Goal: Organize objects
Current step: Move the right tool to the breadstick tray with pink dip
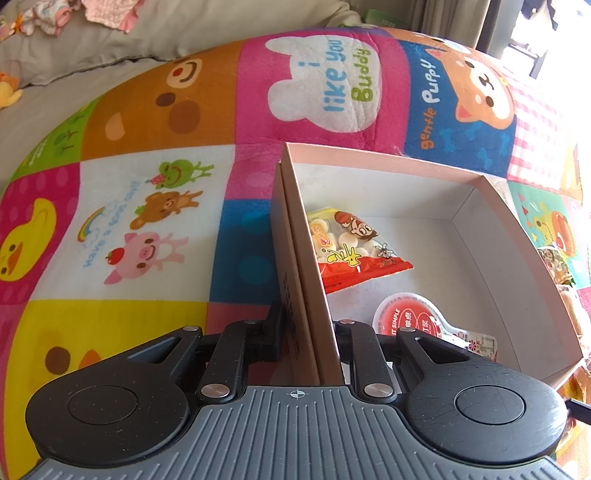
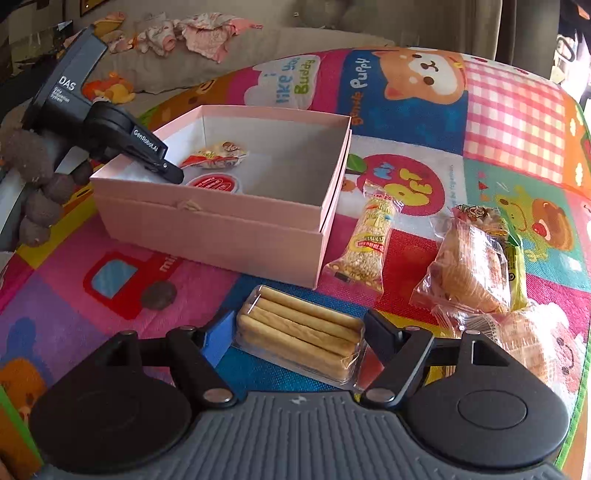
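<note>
A pink cardboard box [image 2: 207, 225] stands open on the colourful play mat. Inside it lie a red and yellow snack bag [image 1: 354, 247] and a round red-lidded cup [image 1: 410, 319]; both also show in the right wrist view, the bag [image 2: 214, 157] and the cup [image 2: 216, 183]. My left gripper [image 1: 308, 332] is shut on the box's left wall [image 1: 306, 266]; it also shows in the right wrist view [image 2: 162, 170]. My right gripper [image 2: 295, 336] is open, its fingers either side of a clear pack of biscuit sticks [image 2: 299, 328] on the mat.
Right of the box lie a long puffed-grain bar [image 2: 373, 236], a bag of cakes [image 2: 472, 269] and another wrapped snack [image 2: 532, 332]. A grey sofa with baby clothes [image 2: 192, 33] is behind. A brown plush toy [image 2: 40, 192] lies at the left.
</note>
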Demonstrator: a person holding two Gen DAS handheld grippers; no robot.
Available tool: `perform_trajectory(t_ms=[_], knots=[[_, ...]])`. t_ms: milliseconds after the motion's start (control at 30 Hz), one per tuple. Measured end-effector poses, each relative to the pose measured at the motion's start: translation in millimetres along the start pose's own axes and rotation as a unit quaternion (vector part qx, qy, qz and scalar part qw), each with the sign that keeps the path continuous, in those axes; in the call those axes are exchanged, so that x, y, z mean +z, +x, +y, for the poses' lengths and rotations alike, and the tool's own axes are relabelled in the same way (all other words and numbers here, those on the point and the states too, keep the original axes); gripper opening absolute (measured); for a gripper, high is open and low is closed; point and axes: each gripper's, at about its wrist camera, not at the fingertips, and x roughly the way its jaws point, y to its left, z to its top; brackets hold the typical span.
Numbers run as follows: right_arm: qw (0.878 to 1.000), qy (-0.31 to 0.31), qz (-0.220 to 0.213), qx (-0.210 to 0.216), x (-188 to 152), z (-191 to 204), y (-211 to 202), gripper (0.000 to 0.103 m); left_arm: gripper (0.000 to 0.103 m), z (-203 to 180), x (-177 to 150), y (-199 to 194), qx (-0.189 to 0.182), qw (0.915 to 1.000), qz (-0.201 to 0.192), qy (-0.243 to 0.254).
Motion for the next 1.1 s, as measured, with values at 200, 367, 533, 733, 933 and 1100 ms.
perform_trajectory(t_ms=[200,367,533,733,933,1100], knots=[[0.997,-0.034,0.01,-0.062,-23.4,-1.7,-25.8,0.076,0.02,0.3,-0.5,0.3,0.0,1.0,-0.001,-0.003],[0.999,0.031,0.005,-0.024,-34.9,-19.1,-63.1,0.084,0.02,0.4,-1.1,0.1,0.0,1.0,-0.002,-0.002],[0.987,0.143,0.045,0.054,-46.8,-50.2,-58.7,0.086,0.02,0.4,-1.2,0.2,0.0,1.0,-0.002,0.0],[0.983,0.184,0.008,-0.029,-27.9,-61.3,-37.9,0.09,0.02,-0.8,-1.5,-0.5,0.003,1.0,-0.003,0.0],[0.976,0.21,-0.029,-0.051,-19.6,-54.0,-34.1,0.095,0.02,-1.8,-0.4,-0.1,0.004,1.0,-0.001,0.001],[0.966,0.248,0.003,-0.068,-19.6,-60.3,-15.8,0.101,0.02,-2.0,-0.7,0.1,0.004,1.0,-0.002,-0.002]])
